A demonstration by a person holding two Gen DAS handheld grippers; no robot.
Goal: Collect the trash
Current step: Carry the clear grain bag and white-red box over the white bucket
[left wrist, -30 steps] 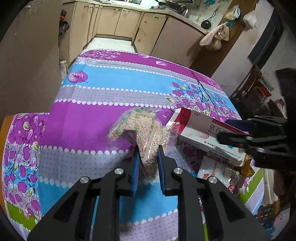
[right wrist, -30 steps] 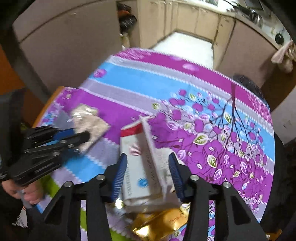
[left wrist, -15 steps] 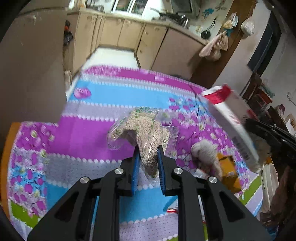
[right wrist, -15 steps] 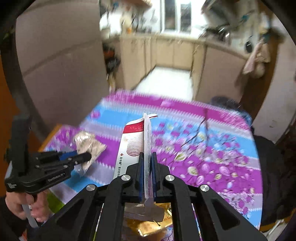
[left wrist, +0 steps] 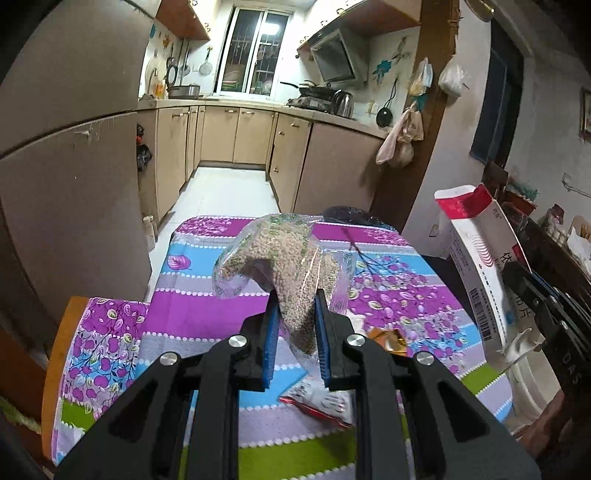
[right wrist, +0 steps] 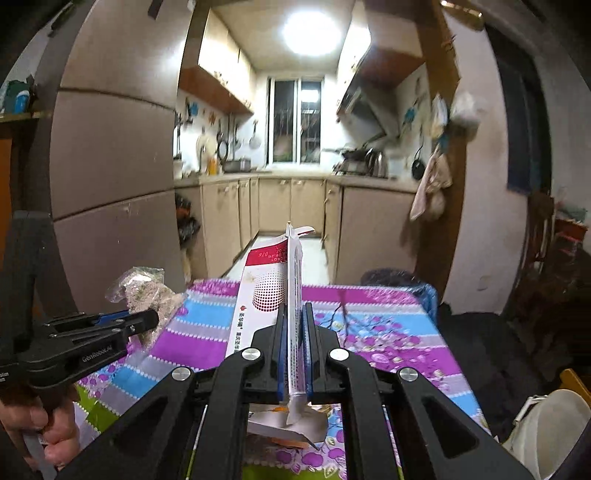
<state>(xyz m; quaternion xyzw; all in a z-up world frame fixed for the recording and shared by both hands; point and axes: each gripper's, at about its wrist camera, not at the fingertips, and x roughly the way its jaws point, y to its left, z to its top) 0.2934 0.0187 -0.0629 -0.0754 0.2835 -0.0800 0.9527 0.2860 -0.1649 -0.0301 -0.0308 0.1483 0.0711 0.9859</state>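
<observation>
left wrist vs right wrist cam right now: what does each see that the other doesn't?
Left wrist only: a gold wrapper and a red-edged packet lying on the tablecloth.

Right wrist only: the ceiling light and the person's hand on the left gripper's handle.

Both: the left gripper shut on the clear pellet bag, the right gripper shut on the flattened white-and-red carton, and the white bin.

A flowered tablecloth [left wrist: 229,317] is covering the table. Beyond it, beige cabinets [left wrist: 236,134] are lining a narrow kitchen, with a window [left wrist: 255,55] glowing at the far end. A kettle [left wrist: 341,101] is sitting on the counter. Cloth bags [left wrist: 400,138] are hanging from a wooden post [left wrist: 421,147]. A ceiling lamp [right wrist: 312,33] is shining overhead.
</observation>
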